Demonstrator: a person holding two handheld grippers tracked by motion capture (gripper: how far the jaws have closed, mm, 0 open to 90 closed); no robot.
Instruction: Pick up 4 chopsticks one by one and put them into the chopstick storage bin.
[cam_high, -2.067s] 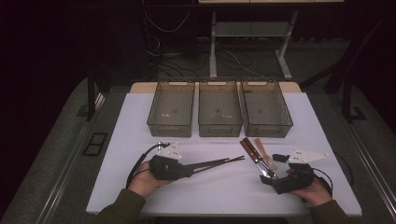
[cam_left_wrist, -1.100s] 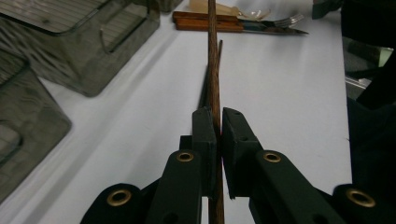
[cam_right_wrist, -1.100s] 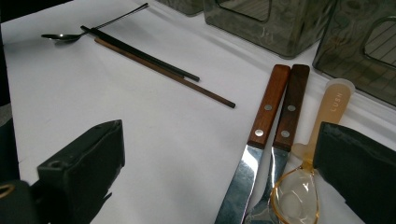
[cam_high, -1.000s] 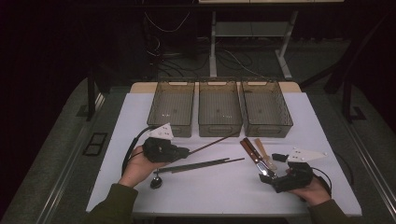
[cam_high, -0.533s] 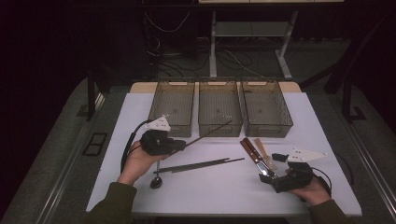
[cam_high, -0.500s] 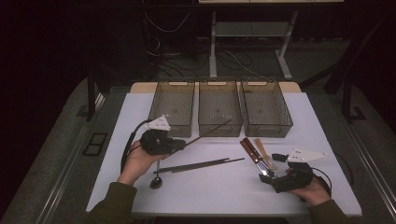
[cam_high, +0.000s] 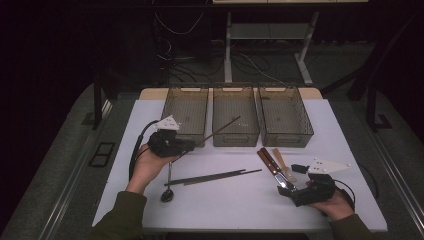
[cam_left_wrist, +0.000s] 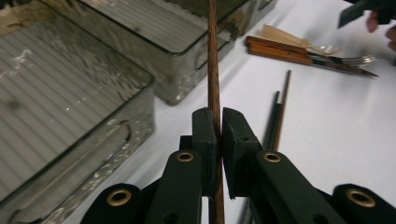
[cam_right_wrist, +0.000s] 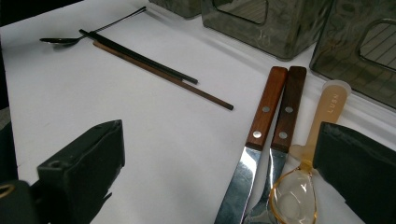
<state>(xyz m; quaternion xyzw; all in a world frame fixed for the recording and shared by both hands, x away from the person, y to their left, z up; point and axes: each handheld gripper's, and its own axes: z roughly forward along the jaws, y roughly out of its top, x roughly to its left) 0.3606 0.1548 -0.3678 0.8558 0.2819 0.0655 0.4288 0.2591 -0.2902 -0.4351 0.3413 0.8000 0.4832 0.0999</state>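
My left tongs (cam_high: 187, 145), clamped on one chopstick (cam_high: 220, 128), have lifted it toward twelve o'clock — middle bin (cam_high: 235, 117) next (right tongs (cam_high: 284, 186) apart, idle).

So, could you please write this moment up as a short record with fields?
left gripper: shut on a brown chopstick, lifted, its tip over the middle bin
right gripper: open, low over the cutlery
table: white, three clear bins in a row at the back
still lying: loose chopsticks, black spoon
by the right gripper: wood-handled knife, wood-handled fork, clear plastic spoon
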